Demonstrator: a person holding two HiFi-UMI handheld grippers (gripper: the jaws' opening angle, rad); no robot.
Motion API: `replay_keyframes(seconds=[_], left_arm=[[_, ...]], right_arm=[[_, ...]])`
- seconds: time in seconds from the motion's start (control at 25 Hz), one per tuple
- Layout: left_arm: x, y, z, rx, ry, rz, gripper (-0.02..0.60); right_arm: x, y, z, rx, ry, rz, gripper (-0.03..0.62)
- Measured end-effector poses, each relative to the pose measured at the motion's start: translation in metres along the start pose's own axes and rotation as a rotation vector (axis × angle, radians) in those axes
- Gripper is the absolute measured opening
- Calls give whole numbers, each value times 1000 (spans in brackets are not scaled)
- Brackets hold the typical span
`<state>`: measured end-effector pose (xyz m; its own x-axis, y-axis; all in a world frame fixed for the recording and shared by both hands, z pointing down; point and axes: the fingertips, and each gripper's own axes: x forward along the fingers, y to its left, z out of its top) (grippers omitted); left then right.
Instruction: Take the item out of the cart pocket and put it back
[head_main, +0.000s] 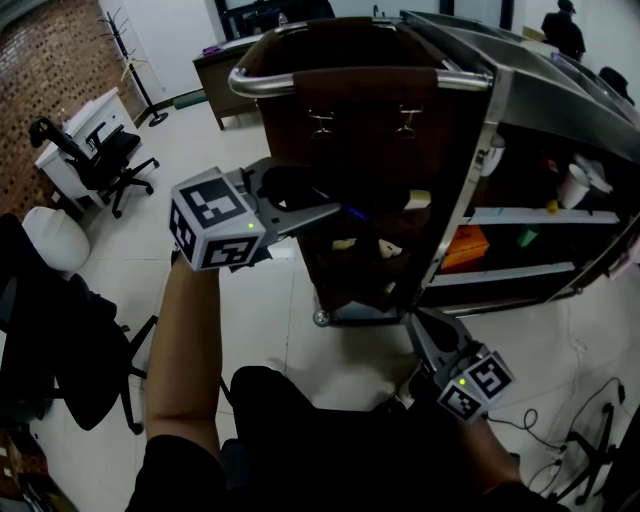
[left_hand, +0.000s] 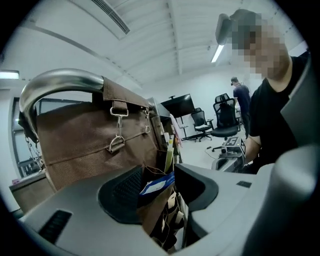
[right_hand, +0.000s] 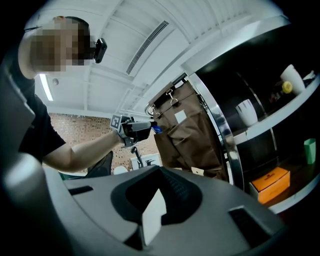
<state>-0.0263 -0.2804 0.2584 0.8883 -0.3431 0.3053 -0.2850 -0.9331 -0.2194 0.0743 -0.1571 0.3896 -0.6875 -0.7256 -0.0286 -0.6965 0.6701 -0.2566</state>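
Note:
A brown fabric bag (head_main: 370, 130) with pockets hangs from the cart's chrome handle (head_main: 300, 85). My left gripper (head_main: 335, 210) is raised at the bag's front and shut on a blue-and-white packet (head_main: 352, 212). In the left gripper view the packet (left_hand: 157, 184) sits between the pads, just above an open brown pocket (left_hand: 160, 215). The right gripper view shows the same left gripper (right_hand: 145, 129) against the bag (right_hand: 187, 140). My right gripper (head_main: 418, 325) hangs low by the cart's base, its jaws closed on a thin white flat piece (right_hand: 152, 220).
The cart's side shelves (head_main: 530, 215) carry white cups, a green item and an orange box (head_main: 465, 245). Office chairs (head_main: 100, 160) stand to the left, and another dark chair is beside my left arm. Cables (head_main: 560, 440) lie on the floor at right. A person (head_main: 563, 30) stands far back.

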Motion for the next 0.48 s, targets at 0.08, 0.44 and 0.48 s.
replay_keyframes(seconds=[0.08, 0.44, 0.48], left_arm=[[-2, -2, -3, 20, 13, -2, 199], [4, 8, -8, 67, 40, 78, 115], [4, 10, -7, 64, 34, 89, 101]], right_arm=[[1, 1, -1, 2, 2, 2, 15], [0, 2, -4, 9, 11, 4, 15], [0, 2, -3, 6, 10, 0, 15]])
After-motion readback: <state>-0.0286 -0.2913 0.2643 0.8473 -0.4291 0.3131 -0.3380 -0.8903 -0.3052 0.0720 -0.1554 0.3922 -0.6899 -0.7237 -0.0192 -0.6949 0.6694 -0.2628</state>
